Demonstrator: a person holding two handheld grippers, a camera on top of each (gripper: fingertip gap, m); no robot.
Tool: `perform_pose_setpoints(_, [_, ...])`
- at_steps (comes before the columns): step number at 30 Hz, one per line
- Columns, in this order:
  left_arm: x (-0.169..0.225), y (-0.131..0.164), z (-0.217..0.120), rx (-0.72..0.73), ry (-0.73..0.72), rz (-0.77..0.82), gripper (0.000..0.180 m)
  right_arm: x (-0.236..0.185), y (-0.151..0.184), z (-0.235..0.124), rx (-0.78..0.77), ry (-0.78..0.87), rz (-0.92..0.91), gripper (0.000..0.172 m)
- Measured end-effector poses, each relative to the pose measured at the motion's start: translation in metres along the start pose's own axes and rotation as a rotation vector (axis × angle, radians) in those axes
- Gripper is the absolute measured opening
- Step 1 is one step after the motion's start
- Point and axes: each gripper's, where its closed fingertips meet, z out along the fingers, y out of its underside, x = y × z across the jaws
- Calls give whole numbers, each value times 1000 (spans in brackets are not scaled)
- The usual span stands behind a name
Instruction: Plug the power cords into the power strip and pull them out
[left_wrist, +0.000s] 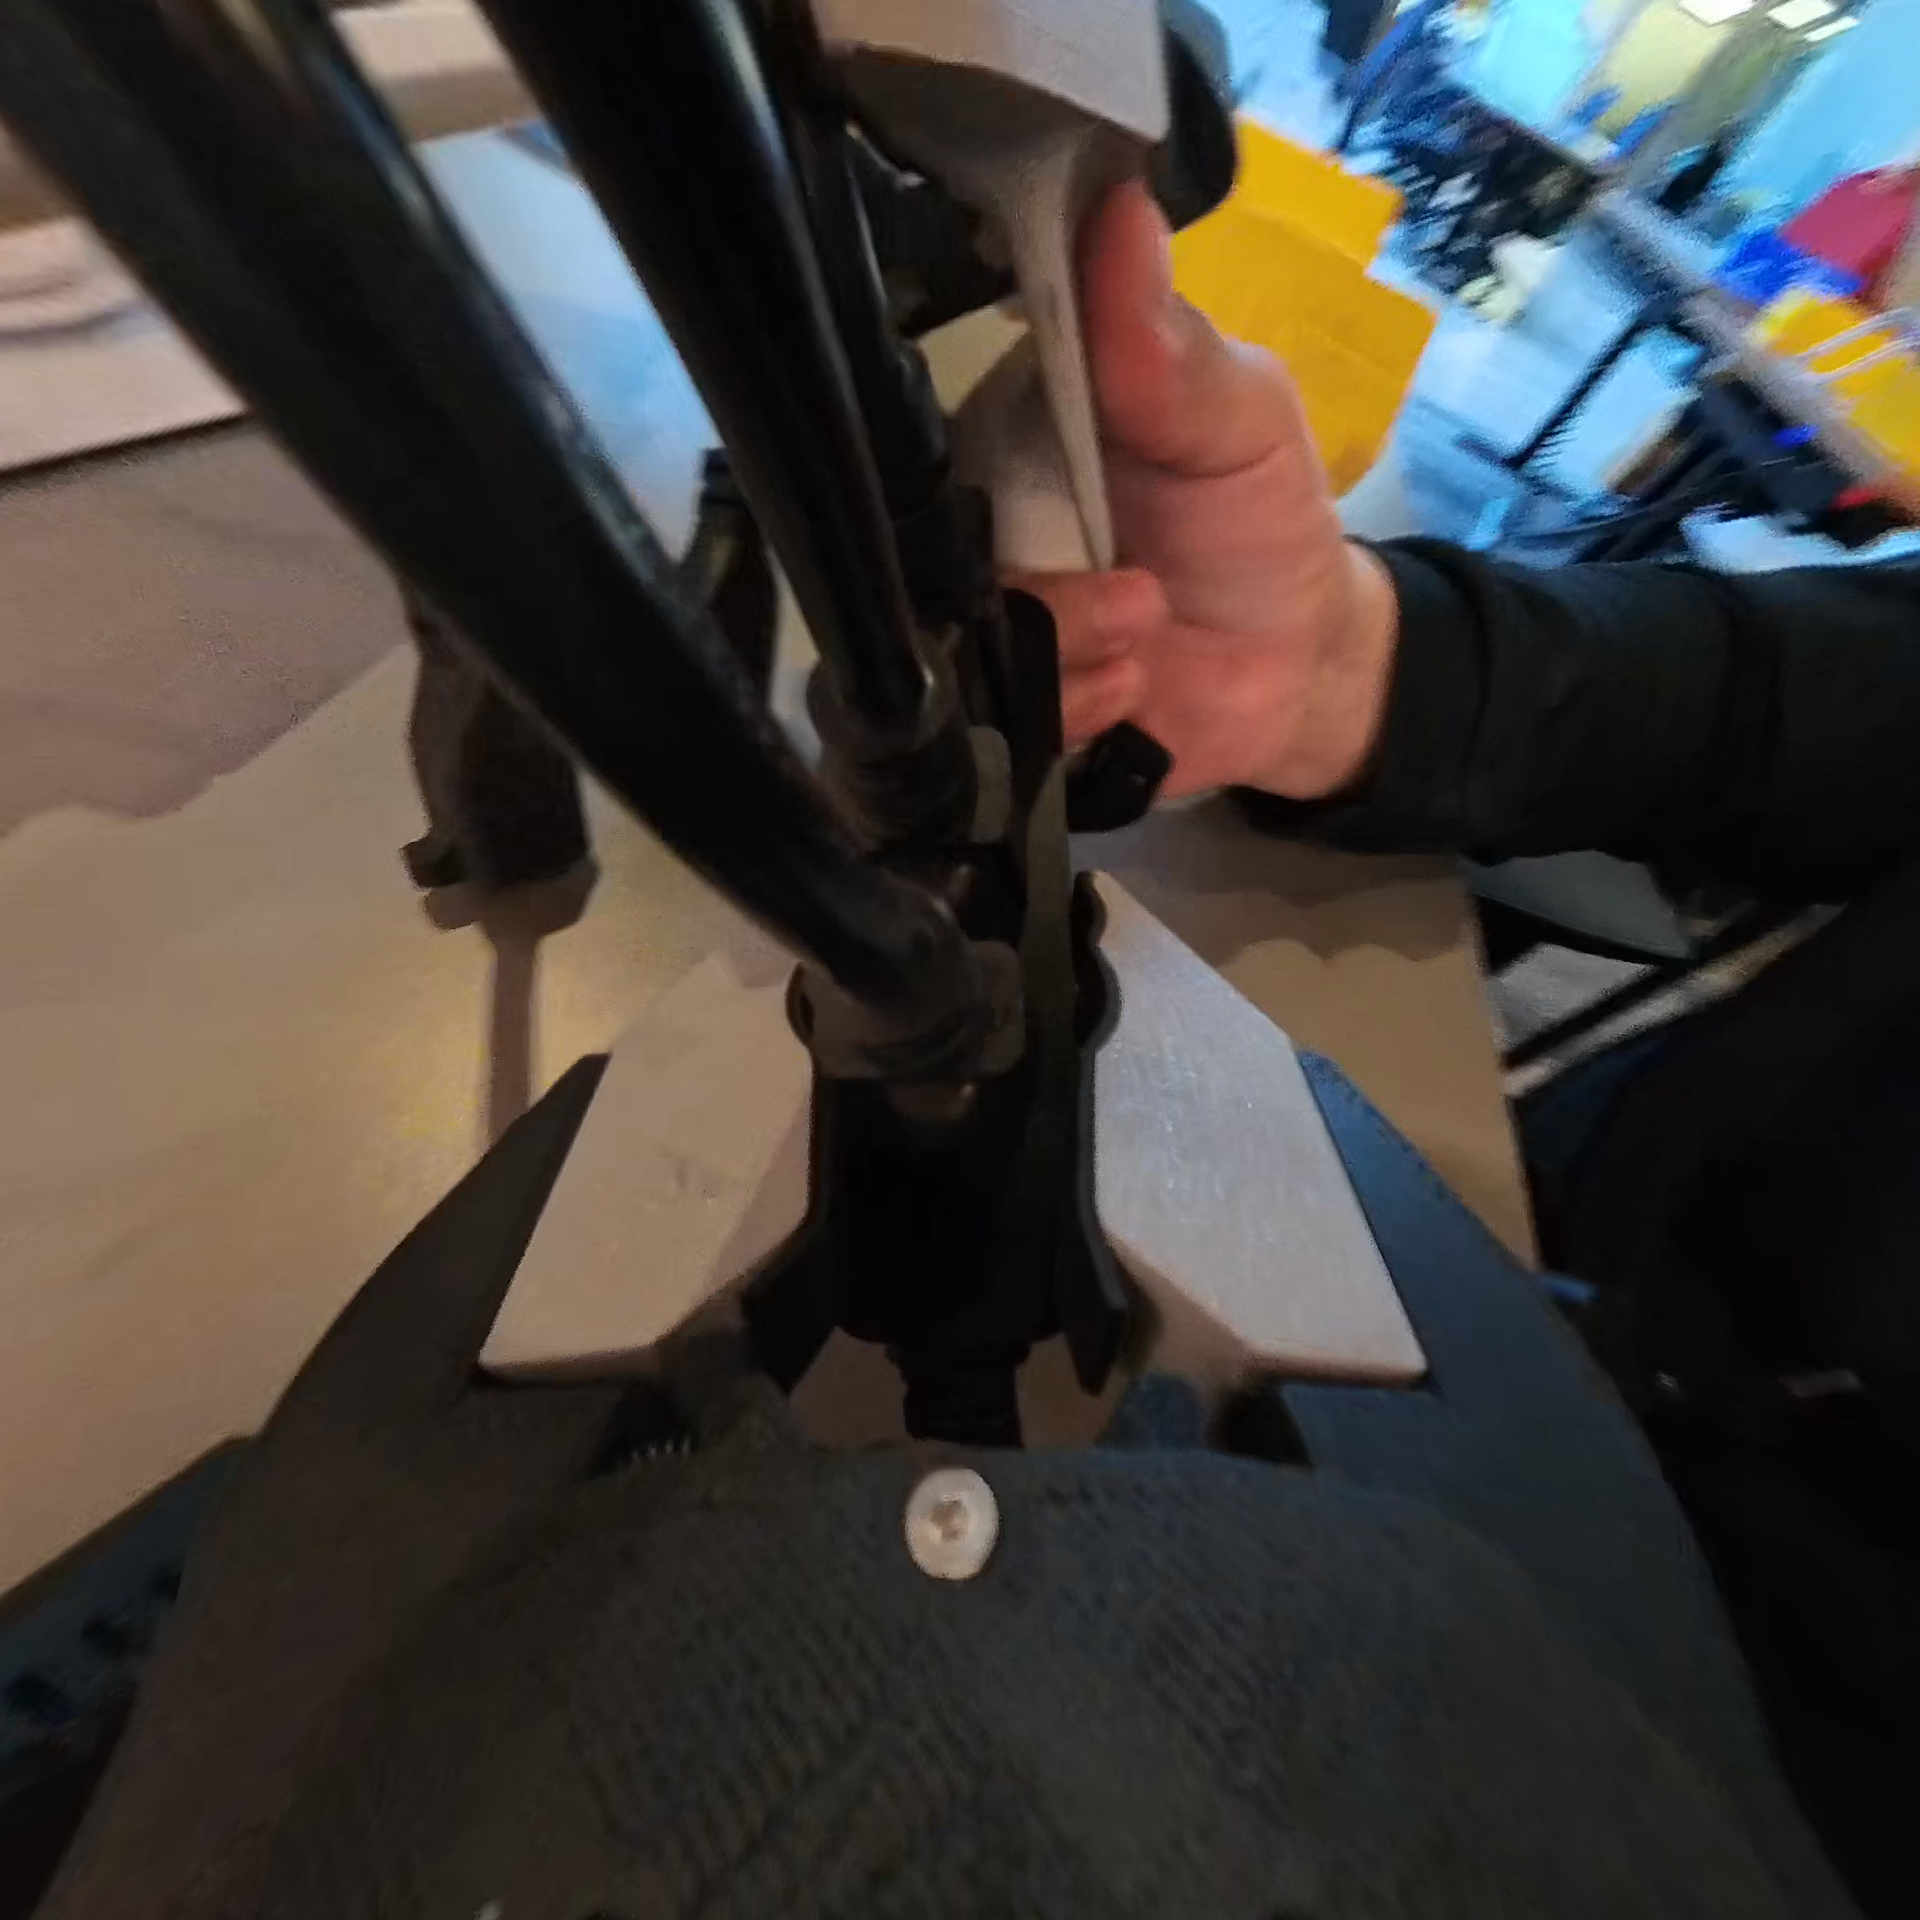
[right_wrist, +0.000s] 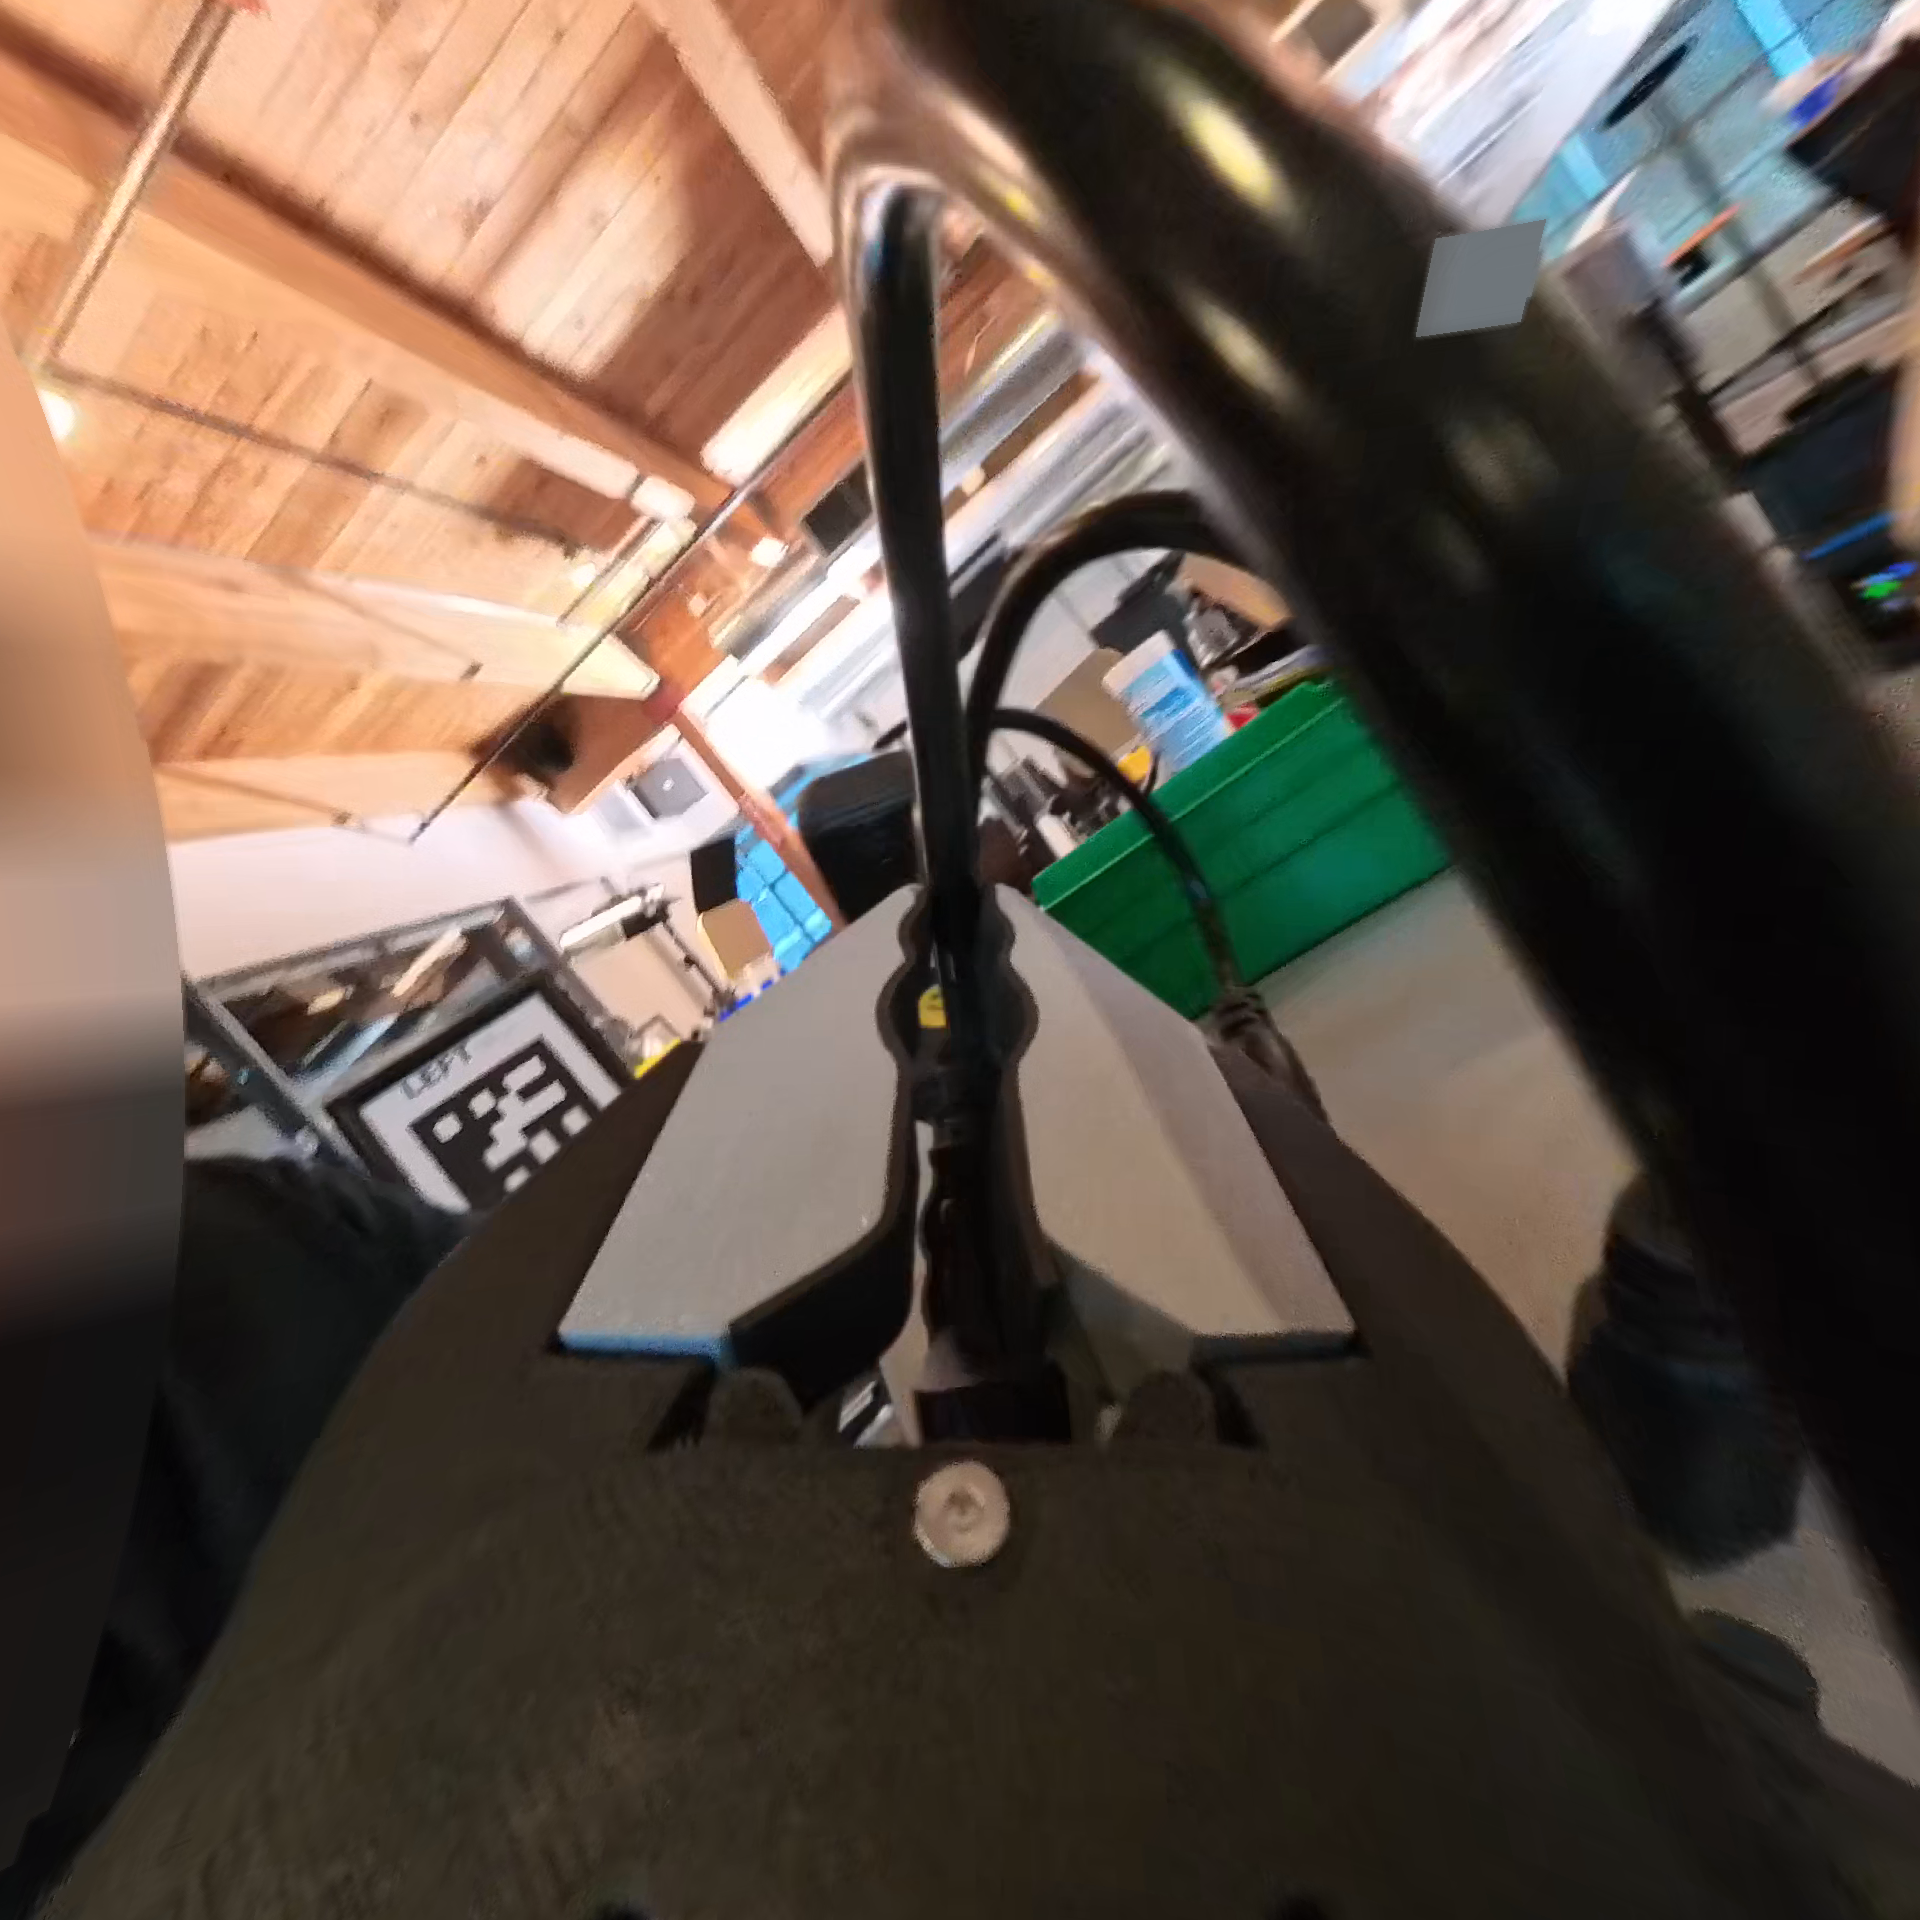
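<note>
In the left wrist view my left gripper (left_wrist: 945, 977) is shut on the black power strip (left_wrist: 1049, 935), which I see edge-on between the grey fingers (left_wrist: 1226, 1143). Two black plugs (left_wrist: 914, 1008) sit in its left face, and their thick cords (left_wrist: 436, 436) rise to the upper left. A hand (left_wrist: 1226, 582) holds the other gripper's grey body (left_wrist: 1039, 416) just beyond the strip. In the right wrist view my right gripper (right_wrist: 956, 977) is shut on a black power cord (right_wrist: 914, 582) that runs up out of the pads. A large blurred black body (right_wrist: 1455, 520) fills the upper right.
The beige table top (left_wrist: 208, 1039) lies below with a small dark stand (left_wrist: 499, 790) on it. Yellow bins (left_wrist: 1299, 291) stand behind. A green bin (right_wrist: 1278, 852) sits on the table, with a thinner black cable (right_wrist: 1143, 810) in front. A black-and-white marker plate (right_wrist: 488, 1122) shows at lower left. There is about 11 cm between the tips of the two grippers.
</note>
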Motion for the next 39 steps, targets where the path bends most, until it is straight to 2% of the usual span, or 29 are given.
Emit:
perform_pose_setpoints(3, [26, -2, -7, 26, 180, 45, 43, -23, -3, 8, -70, -45, -153, 6])
perform_pose_setpoints(5, [39, -2, -12, 33, 274, 59, 43, -39, -11, 5, -69, -65, -227, 19])
perform_pose_setpoints(6, [43, -3, -13, 43, 316, 44, 43, -45, -11, 3, -92, -73, -248, 29])
perform_pose_setpoints(9, [54, -12, -21, 110, 451, -54, 43, -63, -9, -4, -134, -132, -284, 19])
perform_pose_setpoints(13, [73, -23, -33, 184, 672, -172, 43, -68, -2, -3, -192, -148, -272, 28])
perform_pose_setpoints(21, [74, -26, -37, 221, 689, -172, 44, -56, 0, -17, -278, -92, -273, 34])
perform_pose_setpoints(25, [72, -28, -38, 236, 688, -187, 44, -40, 0, -29, -327, -28, -308, 33])
perform_pose_setpoints(28, [70, -26, -34, 215, 658, -178, 44, -43, 0, -31, -359, -29, -344, 35])
perform_pose_setpoints(31, [67, -14, -27, 124, 574, -131, 44, -50, 18, -40, -537, -12, -487, 39])
perform_pose_setpoints(34, [63, 4, -24, 9, 506, -90, 44, -61, 29, -51, -619, -4, -689, 46])
perform_pose_setpoints(39, [68, 17, -28, -76, 539, -71, 44, -47, 50, -65, -748, 94, -978, 52])
